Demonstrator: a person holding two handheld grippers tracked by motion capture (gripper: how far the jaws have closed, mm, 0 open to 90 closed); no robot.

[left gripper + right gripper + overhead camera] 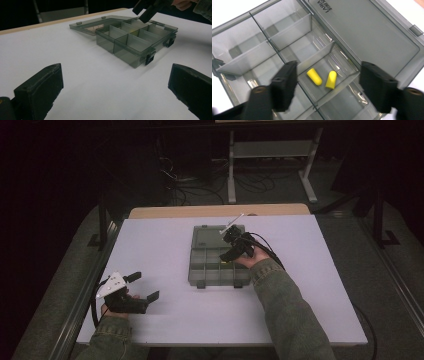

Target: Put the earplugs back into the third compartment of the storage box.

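A clear grey compartment box (205, 270) lies in the middle of the white table with its lid (367, 30) folded flat behind it. Two yellow foam earplugs (314, 76) (331, 79) lie side by side in one compartment. My right gripper (328, 68) hangs just above that compartment, pointing down, its jaws open on either side of the earplugs and touching neither. From above, the right gripper (229, 246) is over the box's right half. My left gripper (145, 286) rests open near the table's front left, holding nothing, and faces the box (130, 53).
The white table (165, 320) has a wooden strip along its far edge. A white metal frame (270, 150) and cables lie on the dark floor beyond it. Two black latches (148, 58) stick out from the box's front wall.
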